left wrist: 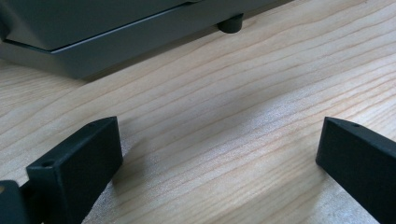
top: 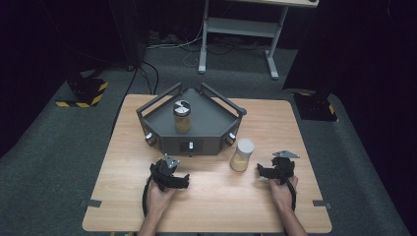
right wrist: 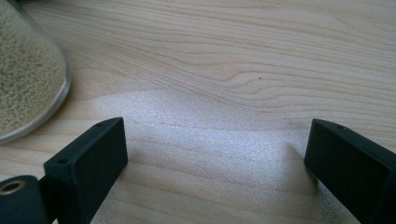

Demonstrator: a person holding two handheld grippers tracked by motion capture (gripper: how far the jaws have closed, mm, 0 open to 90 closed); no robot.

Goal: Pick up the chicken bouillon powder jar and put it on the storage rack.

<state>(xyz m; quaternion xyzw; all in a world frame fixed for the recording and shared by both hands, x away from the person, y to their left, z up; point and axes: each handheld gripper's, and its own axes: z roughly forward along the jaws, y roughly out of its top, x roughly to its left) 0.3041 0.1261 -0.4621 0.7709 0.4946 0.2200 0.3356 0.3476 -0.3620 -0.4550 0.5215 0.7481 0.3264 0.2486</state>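
1. In the high view I see my left gripper [top: 173, 178] low and left of the centre, resting on the wooden table [top: 123, 162]. In its own view the jaws stand wide apart with only bare wood between them; it holds nothing.
2. My right gripper [top: 276, 171] is at the lower right of the high view. Its jaws are also wide open and empty.
3. The jar with the white lid [top: 242, 155] stands upright on the table, just left of the right gripper, filled with pale yellow grains. In the right gripper view its glass wall [right wrist: 28, 74] is at the upper left, near the left jaw but apart from it.
4. A second jar [top: 182, 116] stands on the grey tray [top: 211, 123] in the middle of the frame.
5. I cannot read any label or writing on the jars or the tray.
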